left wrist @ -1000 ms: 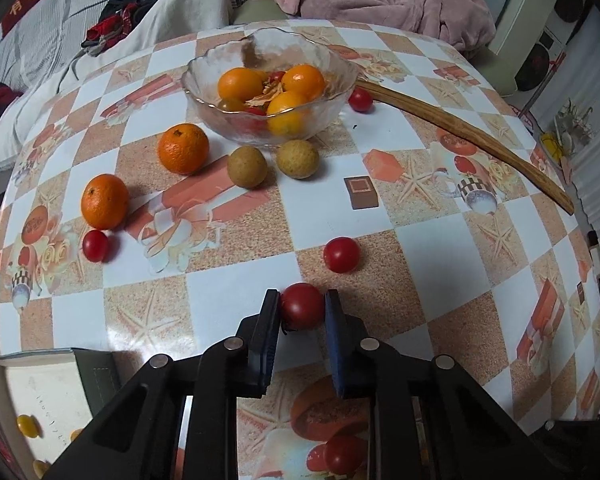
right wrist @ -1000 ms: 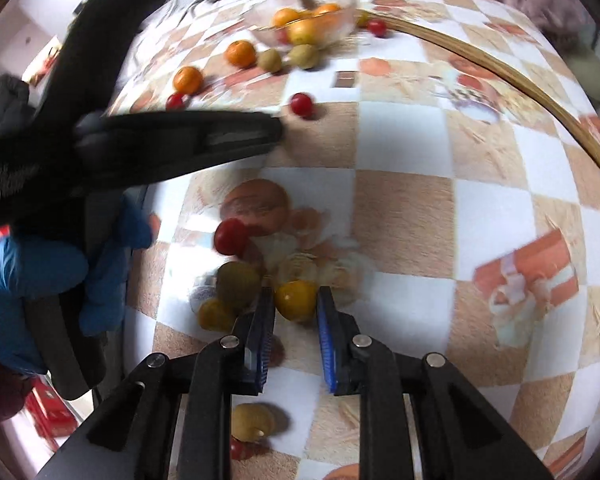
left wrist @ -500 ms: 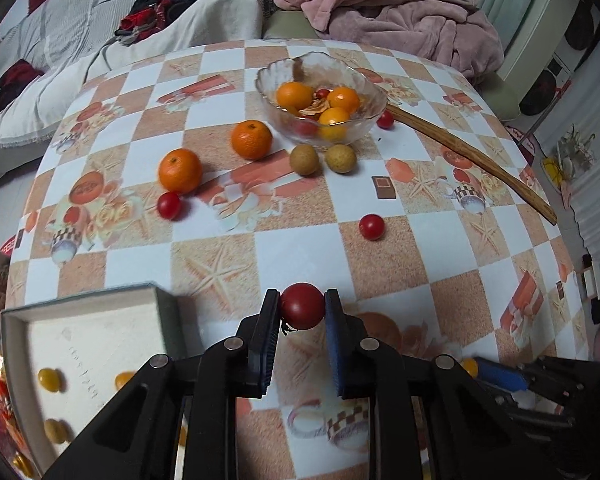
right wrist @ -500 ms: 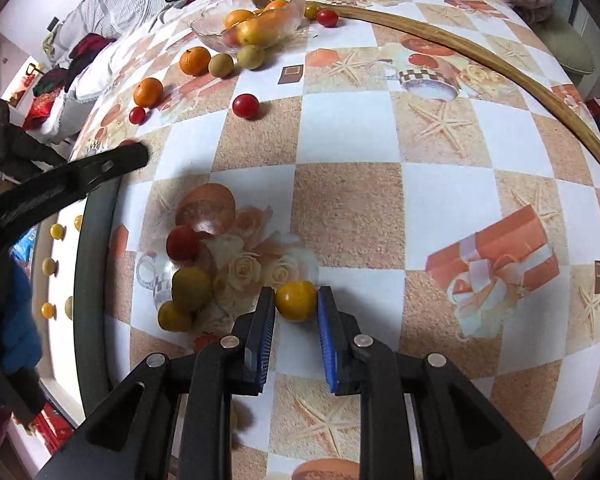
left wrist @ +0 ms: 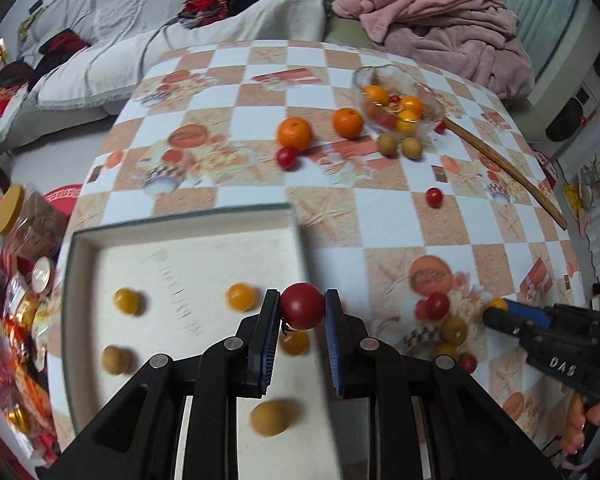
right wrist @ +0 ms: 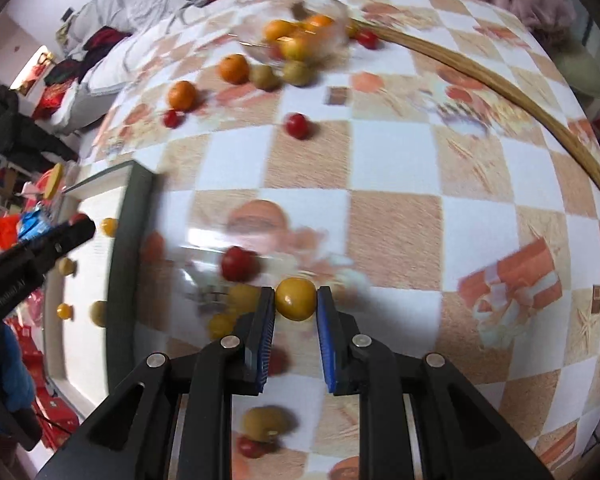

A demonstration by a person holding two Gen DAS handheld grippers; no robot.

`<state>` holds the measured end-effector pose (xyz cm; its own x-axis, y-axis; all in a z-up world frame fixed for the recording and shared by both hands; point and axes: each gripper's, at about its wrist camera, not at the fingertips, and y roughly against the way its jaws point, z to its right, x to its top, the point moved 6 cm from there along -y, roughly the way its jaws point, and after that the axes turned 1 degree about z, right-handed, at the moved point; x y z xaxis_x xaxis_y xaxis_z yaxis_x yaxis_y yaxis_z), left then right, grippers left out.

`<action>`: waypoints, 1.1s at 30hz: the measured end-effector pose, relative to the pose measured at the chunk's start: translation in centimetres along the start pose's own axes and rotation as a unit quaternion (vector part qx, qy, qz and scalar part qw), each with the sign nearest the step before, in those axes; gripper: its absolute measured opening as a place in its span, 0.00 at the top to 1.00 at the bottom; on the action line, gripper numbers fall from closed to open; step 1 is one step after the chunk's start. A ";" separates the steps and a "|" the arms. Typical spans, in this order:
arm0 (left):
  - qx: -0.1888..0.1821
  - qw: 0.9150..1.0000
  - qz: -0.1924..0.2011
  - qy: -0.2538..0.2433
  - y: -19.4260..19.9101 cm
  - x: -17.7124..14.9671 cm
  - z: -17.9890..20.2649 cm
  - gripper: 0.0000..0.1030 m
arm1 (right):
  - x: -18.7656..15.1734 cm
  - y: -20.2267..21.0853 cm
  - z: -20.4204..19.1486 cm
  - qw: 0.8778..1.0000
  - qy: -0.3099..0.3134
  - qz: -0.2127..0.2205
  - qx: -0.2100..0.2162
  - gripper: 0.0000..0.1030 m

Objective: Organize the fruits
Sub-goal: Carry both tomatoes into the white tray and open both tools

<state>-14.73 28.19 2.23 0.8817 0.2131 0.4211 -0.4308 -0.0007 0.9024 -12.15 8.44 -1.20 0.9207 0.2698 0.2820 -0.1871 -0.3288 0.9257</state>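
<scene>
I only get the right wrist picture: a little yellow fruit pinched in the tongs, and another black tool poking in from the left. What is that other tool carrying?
Observer: The left gripper is shut on a red cherry tomato. In the left wrist view it hangs above the right edge of the white tray.
Operator: My view cuts that tray off. How many fruits lie in it?
Observer: I count five small fruits. Three are yellow-orange and two are brownish, and one of them lies partly hidden under the held tomato.
</scene>
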 end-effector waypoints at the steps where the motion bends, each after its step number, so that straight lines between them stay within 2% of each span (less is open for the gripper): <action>1: 0.004 1.000 0.000 0.003 0.2 -0.3 -0.5 0.77 | 0.3 0.1 -0.8 1.000 0.005 0.001 0.005 0.78; 10: 0.033 0.998 0.002 0.052 1.4 -2.2 -6.6 0.77 | 2.4 -0.3 -8.7 0.997 0.058 0.003 0.047 0.78; 19: 0.051 0.995 0.027 0.084 0.8 0.4 -12.1 0.77 | 4.2 -2.5 -15.9 0.992 0.100 -0.005 0.076 0.78; 24: 0.055 0.995 0.026 0.077 -1.2 2.0 -13.5 0.77 | 5.4 -4.3 -17.9 0.992 0.104 -0.012 0.074 0.78; 33: 0.058 0.995 -0.003 0.086 -4.1 2.0 -14.8 0.77 | 7.2 -7.6 -18.6 0.993 0.093 -0.029 0.061 0.78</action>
<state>-14.08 43.06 -1.97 0.8336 0.3781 0.4026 -0.3914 -0.1100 0.9136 -10.42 29.74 -1.54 0.8476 0.4501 0.2810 -0.0818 -0.4124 0.9073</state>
